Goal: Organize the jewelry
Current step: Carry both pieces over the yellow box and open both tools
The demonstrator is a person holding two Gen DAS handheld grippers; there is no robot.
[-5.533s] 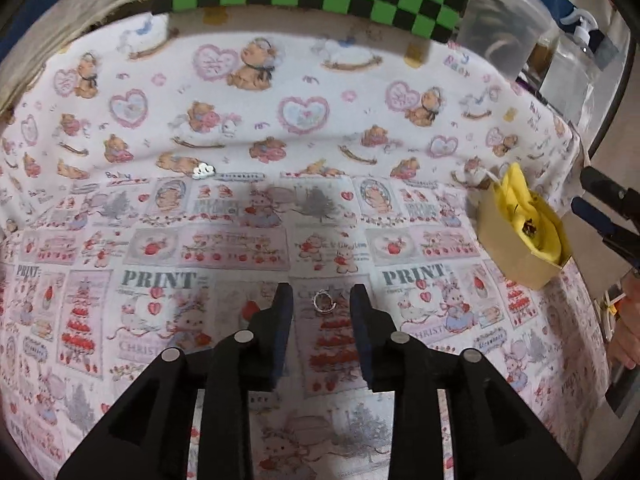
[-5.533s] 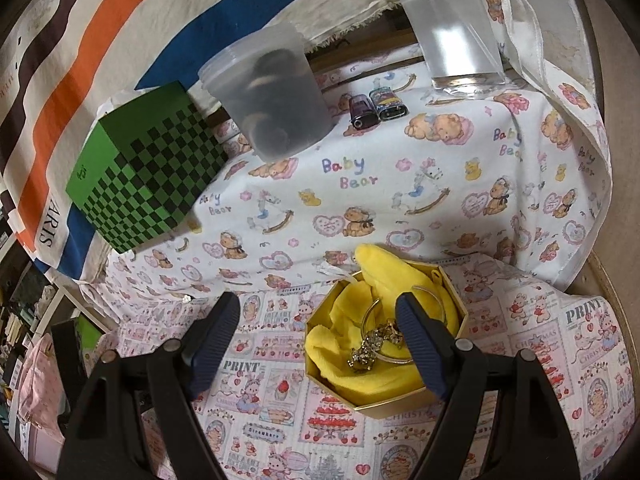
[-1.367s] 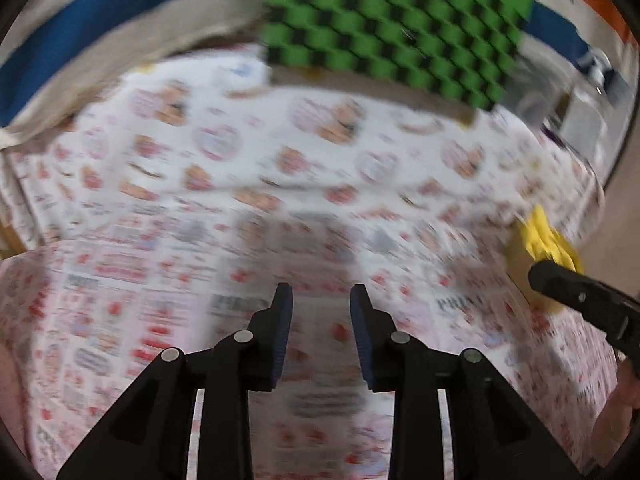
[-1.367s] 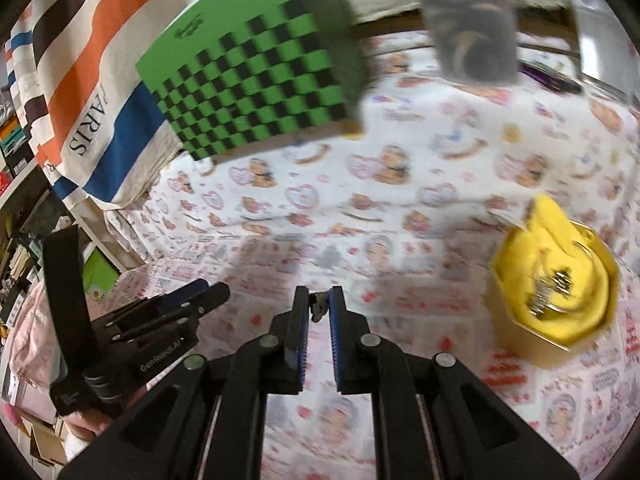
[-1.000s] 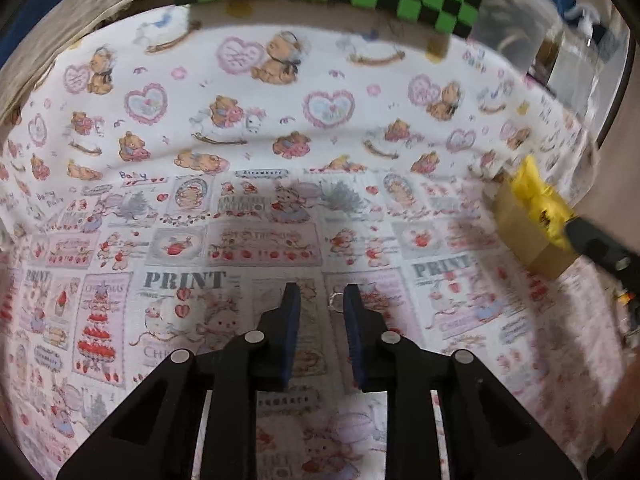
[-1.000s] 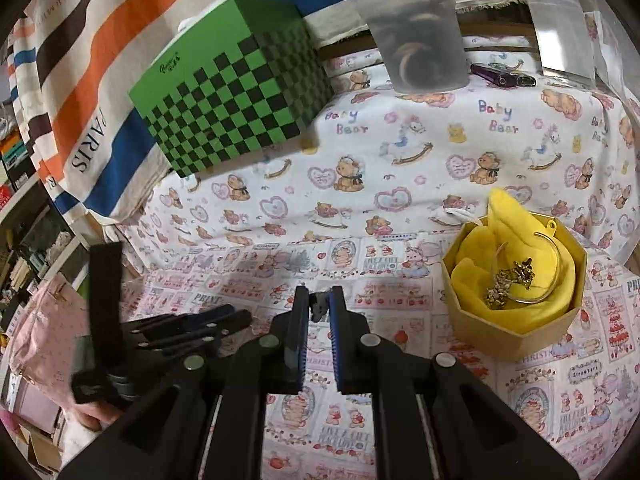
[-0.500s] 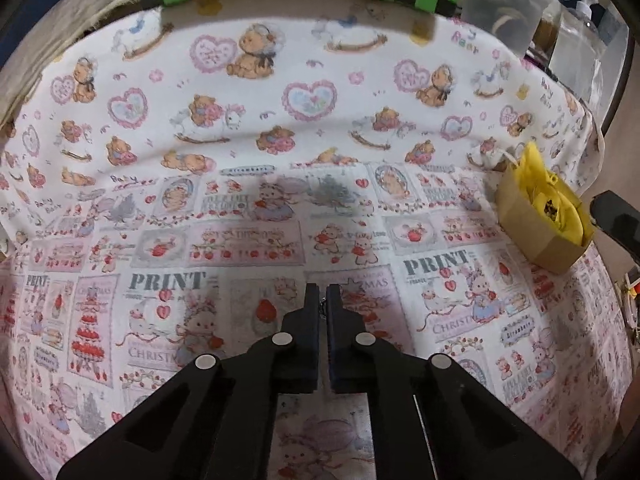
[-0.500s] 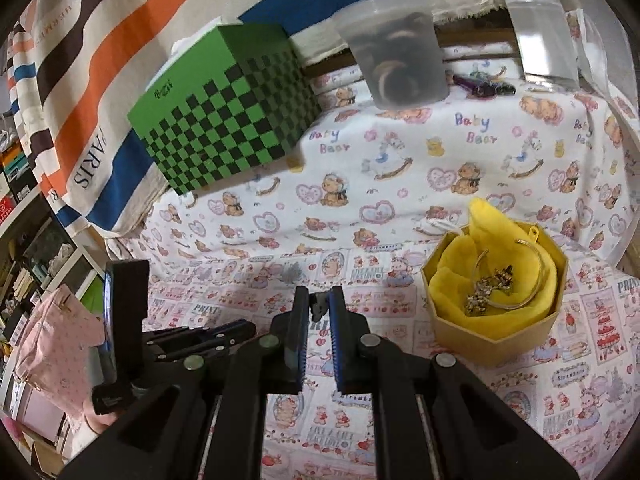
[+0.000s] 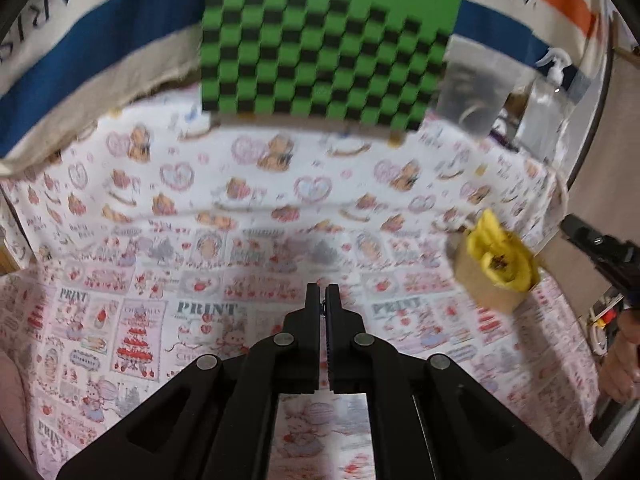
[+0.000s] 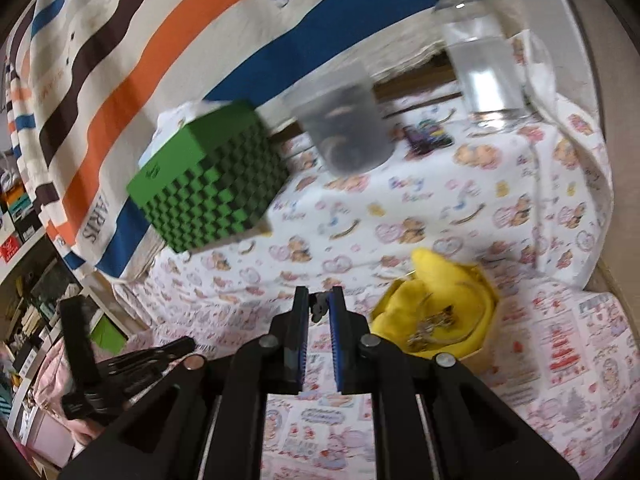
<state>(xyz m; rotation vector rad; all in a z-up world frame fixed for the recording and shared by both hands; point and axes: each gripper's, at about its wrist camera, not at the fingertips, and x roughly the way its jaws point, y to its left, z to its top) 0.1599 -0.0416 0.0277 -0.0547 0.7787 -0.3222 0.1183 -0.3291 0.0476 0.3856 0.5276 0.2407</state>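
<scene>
My left gripper (image 9: 322,300) is shut on a small thin ring (image 9: 322,305), barely visible between the pads, and is raised above the printed cloth (image 9: 200,240). My right gripper (image 10: 319,308) is shut on a small dark jewelry piece (image 10: 318,307) and held above the cloth (image 10: 440,216), just left of the gold box (image 10: 478,354). The box is lined with yellow fabric (image 10: 440,280) and holds a bangle and a chain cluster (image 10: 434,322). The box also shows in the left wrist view (image 9: 480,284), at the right.
A green checkered box (image 9: 320,52) stands at the back, with a cloudy plastic tub (image 10: 340,120) and a clear bottle (image 10: 484,64) to its right. A striped cloth hangs behind. The cloth's right edge drops off past the gold box.
My left gripper, shut on the ring half a second ago, has lifted and tilted up. My right gripper has moved toward the gold box, still shut on its piece.
</scene>
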